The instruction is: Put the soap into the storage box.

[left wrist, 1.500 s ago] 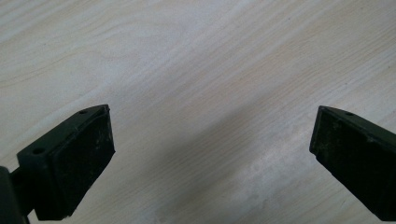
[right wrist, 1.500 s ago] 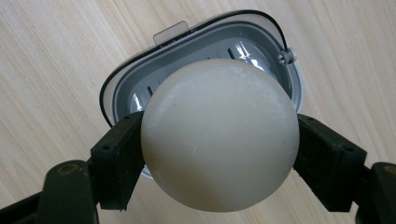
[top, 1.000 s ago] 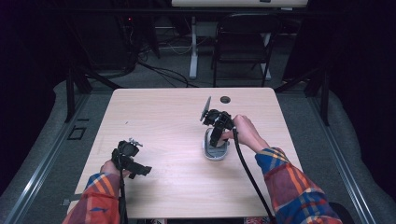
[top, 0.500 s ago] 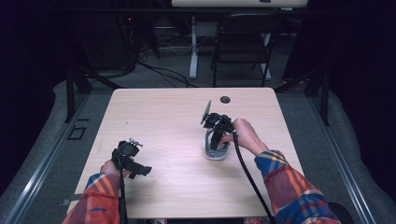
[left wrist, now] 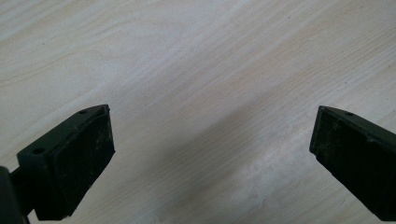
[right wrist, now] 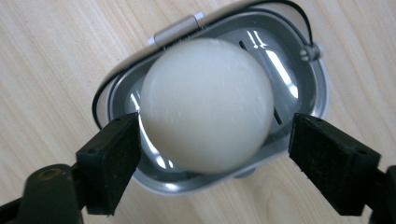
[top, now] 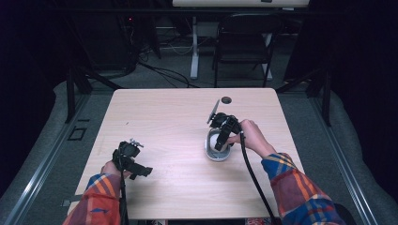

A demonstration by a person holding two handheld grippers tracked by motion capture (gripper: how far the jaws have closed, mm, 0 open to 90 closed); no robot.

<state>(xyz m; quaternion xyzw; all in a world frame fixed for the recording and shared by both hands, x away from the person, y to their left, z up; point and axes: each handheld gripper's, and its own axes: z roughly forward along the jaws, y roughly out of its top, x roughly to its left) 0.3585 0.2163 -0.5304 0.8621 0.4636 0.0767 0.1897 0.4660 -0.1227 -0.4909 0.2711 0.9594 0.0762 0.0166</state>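
A white egg [right wrist: 208, 102] rests in a shiny oval metal holder [right wrist: 306, 84] with a small hinge at its far side, right of the table's middle [top: 217, 155]. My right gripper [right wrist: 215, 163] is open around the egg. Its left pad [right wrist: 114, 163] is at the shell and its right pad [right wrist: 331, 163] stands a little off it. From the high view the right gripper [top: 219, 141] points down into the holder, and the egg [top: 213, 140] peeks out beside it. My left gripper [left wrist: 210, 158] is open over bare wood, low near the table's front left [top: 141, 170].
A small round black grommet [top: 226, 100] sits near the far edge of the light wooden table [top: 159, 122]. A folding chair [top: 244, 42] and cables stand behind the table. The right gripper's cable [top: 253, 178] trails back along the forearm.
My right gripper has come down a little over the holder, so its jaws now flank the egg. The left gripper has stayed put.
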